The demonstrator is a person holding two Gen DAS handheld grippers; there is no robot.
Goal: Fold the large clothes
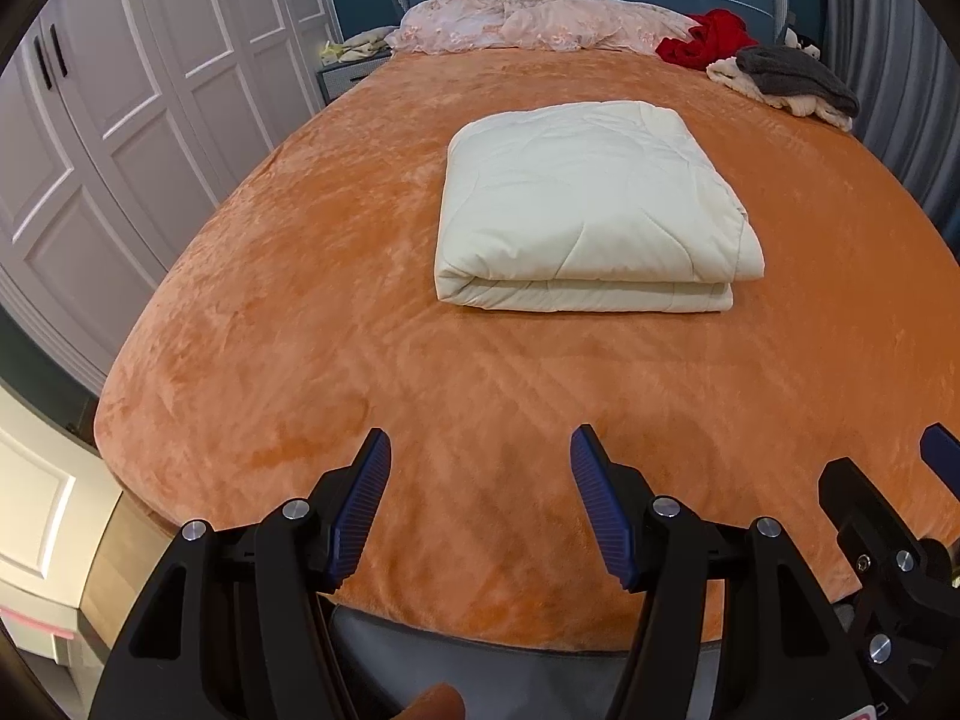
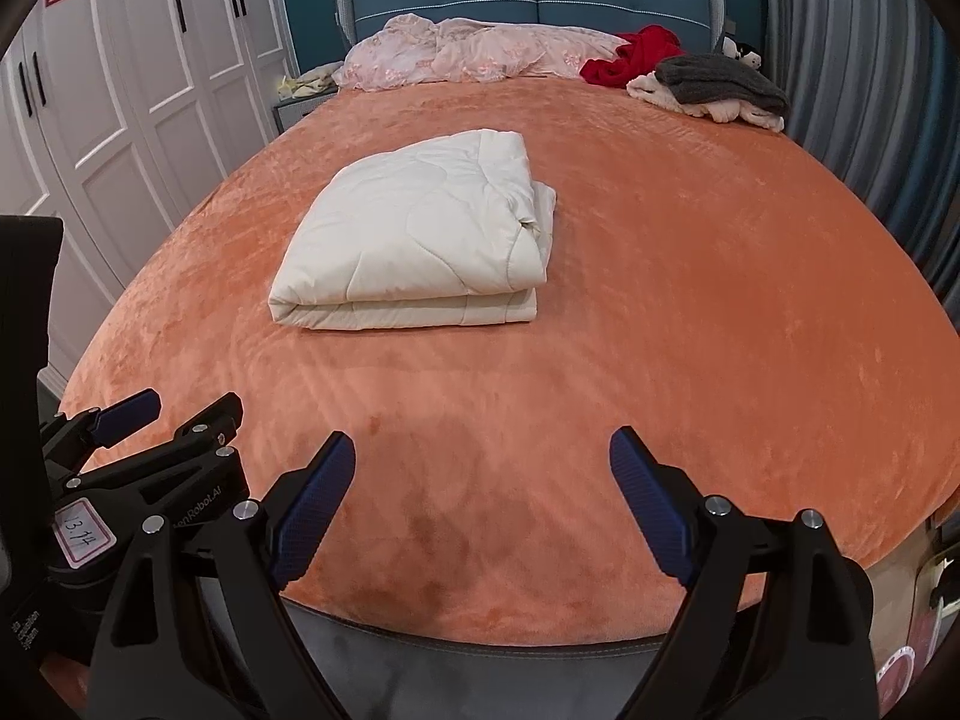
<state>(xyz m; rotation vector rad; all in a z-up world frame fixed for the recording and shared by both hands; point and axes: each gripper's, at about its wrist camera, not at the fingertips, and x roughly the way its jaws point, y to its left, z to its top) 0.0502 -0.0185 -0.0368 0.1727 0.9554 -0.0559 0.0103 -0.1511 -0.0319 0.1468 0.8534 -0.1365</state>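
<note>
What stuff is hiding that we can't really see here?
- Quilt inner layers: folded under, both views.
- Cream clothes: mostly under the grey sweater, right view.
- Nightstand: behind the bed, left view.
- Right tool: cut off at the edge, left view.

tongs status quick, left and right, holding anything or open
Left tongs: open, holding nothing, above the orange bedspread.
Right tongs: open, holding nothing; the folded white quilt lies untouched ahead.
</note>
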